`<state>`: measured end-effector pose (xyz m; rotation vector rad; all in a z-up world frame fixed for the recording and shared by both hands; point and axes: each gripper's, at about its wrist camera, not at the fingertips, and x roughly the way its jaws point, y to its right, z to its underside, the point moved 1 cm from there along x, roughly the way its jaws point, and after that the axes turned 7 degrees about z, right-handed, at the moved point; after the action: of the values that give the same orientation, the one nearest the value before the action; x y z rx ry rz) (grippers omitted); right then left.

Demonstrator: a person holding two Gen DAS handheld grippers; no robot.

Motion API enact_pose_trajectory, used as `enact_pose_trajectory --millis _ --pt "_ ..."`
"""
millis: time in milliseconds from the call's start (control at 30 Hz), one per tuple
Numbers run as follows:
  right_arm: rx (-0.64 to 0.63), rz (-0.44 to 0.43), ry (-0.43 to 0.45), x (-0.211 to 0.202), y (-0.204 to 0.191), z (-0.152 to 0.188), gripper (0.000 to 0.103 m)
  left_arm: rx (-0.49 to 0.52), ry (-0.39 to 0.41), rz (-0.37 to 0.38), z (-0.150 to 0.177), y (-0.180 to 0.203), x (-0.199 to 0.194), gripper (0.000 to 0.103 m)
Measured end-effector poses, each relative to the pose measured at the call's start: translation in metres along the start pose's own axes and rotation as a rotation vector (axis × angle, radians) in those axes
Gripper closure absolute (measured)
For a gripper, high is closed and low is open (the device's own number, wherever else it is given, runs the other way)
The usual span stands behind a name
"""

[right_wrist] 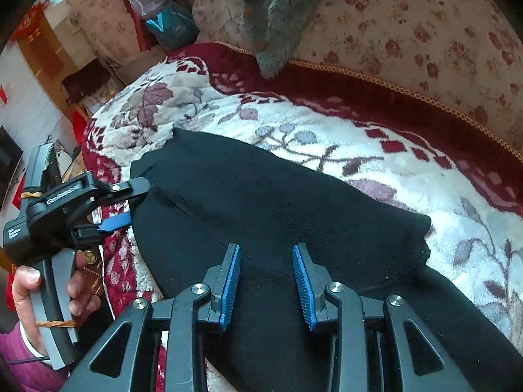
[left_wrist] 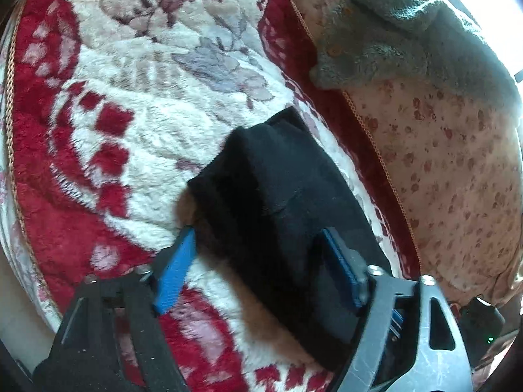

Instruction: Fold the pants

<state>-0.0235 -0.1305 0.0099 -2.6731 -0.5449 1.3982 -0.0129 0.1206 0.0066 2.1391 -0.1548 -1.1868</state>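
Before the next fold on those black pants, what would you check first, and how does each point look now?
1. Left claw open, black knit pants between its jaws, not pinched: ok.
2. Right claw open above the pants, holding nothing: ok.
3. Pants lying flat on the red and white fleece blanket: ok.
4. Grey fluffy garment apart from the pants: ok.
5. Pant legs aligned: cannot tell.
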Motion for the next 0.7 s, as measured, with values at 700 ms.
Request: enact_pose_trajectory --millis 700 --pt "0.763 -0.216 0.07 -0.157 0.149 0.221 0.057 0.34 0.013 0.043 0.062 0.078 -0.035 0.02"
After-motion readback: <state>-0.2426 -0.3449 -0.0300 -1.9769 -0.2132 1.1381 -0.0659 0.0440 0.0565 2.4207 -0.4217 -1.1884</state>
